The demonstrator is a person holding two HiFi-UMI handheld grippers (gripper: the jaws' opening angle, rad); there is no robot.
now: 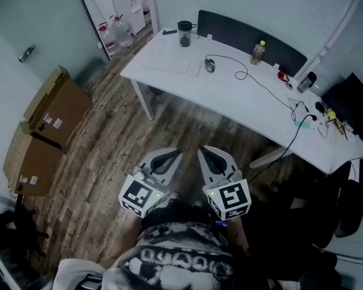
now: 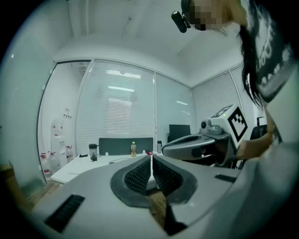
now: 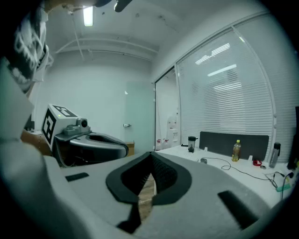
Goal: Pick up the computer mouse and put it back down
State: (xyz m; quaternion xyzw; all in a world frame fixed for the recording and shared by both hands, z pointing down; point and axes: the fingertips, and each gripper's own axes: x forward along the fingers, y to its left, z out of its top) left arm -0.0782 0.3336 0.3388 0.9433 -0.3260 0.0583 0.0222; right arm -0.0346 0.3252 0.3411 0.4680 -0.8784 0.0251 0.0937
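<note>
Against the left wall stand cardboard boxes (image 1: 48, 125) on the wooden floor (image 1: 110, 157). Next comes the left claw (image 1: 171, 154), held level over the floor, its jaws pressed together with nothing between them. Just beside it is the right claw (image 1: 206, 154), also pressed together and empty; each is topped by its marker cube. Both are well apart from the white table (image 1: 242, 99) ahead of them. On the table, from its left end, lie a keyboard (image 1: 172, 65) and a dark jar (image 1: 184, 33) behind it. The mouse (image 1: 210, 66) sits just right of the keyboard, flat on the table, its cable looping off to the right. Further right stands a bottle (image 1: 258, 52), and a monitor (image 1: 352, 100) is at the far end.
</note>
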